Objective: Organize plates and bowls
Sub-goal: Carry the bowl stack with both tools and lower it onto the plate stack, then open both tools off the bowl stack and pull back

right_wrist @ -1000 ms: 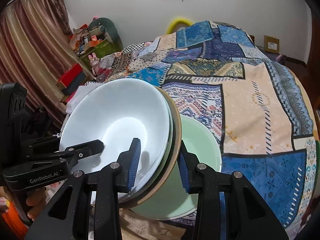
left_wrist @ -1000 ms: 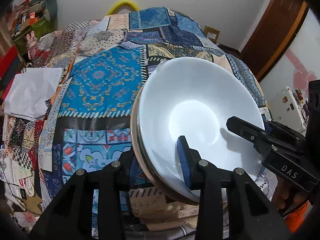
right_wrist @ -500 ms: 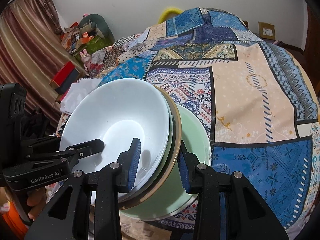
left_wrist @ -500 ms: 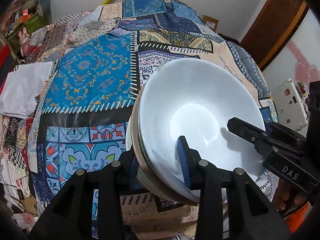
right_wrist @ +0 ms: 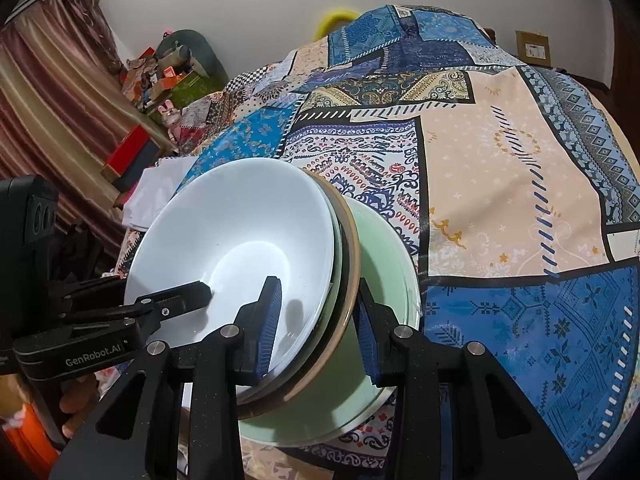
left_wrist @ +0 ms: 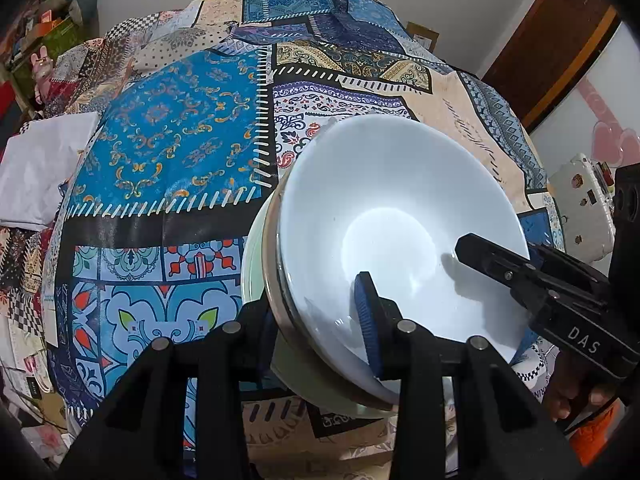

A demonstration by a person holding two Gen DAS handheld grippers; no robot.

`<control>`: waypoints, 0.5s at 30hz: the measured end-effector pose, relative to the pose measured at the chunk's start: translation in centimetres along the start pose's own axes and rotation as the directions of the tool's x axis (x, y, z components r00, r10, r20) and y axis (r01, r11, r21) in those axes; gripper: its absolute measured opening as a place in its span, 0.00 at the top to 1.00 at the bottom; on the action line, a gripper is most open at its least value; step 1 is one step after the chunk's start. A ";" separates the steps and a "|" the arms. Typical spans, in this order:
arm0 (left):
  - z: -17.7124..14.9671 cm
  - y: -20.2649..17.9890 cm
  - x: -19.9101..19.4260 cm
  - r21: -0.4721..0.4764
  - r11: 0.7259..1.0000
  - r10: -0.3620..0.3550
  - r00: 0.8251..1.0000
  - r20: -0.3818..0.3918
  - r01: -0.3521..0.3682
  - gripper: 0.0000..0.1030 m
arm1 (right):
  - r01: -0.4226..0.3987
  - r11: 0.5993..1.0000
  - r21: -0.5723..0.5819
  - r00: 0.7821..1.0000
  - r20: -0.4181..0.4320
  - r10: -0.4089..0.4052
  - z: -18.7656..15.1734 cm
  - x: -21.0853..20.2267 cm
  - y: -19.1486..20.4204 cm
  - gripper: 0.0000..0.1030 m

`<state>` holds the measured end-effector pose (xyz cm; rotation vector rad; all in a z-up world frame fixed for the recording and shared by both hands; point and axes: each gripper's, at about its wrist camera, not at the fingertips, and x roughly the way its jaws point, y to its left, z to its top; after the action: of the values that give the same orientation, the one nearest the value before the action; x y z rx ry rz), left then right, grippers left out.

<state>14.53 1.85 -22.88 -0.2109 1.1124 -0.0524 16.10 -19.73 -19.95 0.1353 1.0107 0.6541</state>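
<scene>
A bed [right_wrist: 500,184] fills the room in front of me, covered with a patchwork spread of blue, cream and dark printed panels, soft and slightly rumpled. Just above its near edge I hold a nested stack of dishes, tilted so the open faces tip towards me and to one side rather than lying flat.

The lowest piece is a pale green bowl [right_wrist: 384,264], round, glossy and broad. Inside it sits a plate with a tan rim [right_wrist: 354,248] and dark edge, thin and circular. On top is a white bowl [right_wrist: 240,232], smooth, shiny ceramic with sloping walls and a small flat bottom catching the light.

My left tool [left_wrist: 316,320] clamps the stack's rim, one blue ribbed pad inside the white bowl, the other finger behind the stack. My right tool [right_wrist: 320,320] grips the opposite rim the same way, pads pressed on either side.
</scene>
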 end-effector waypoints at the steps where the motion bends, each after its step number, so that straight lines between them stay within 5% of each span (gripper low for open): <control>1: 0.0 0.0 0.0 0.002 1.000 0.001 1.000 0.000 -0.001 0.64 | -0.002 1.000 0.001 1.000 -0.003 0.002 0.0 0.0 0.0 0.68; 9: -0.3 -0.3 -1.7 0.013 0.999 0.031 0.999 0.030 -0.031 0.64 | 0.040 0.999 -0.032 0.998 0.056 -0.038 0.0 -3.0 0.9 0.66; 15: -0.7 -0.2 -6.2 0.013 0.999 0.040 0.991 0.127 -0.042 0.64 | 0.032 0.997 -0.075 0.989 0.146 -0.021 0.4 -6.8 2.9 0.66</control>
<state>11.13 2.43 -17.63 -0.1755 0.9890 -0.0110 12.66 -21.15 -13.53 0.0997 0.8445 0.6486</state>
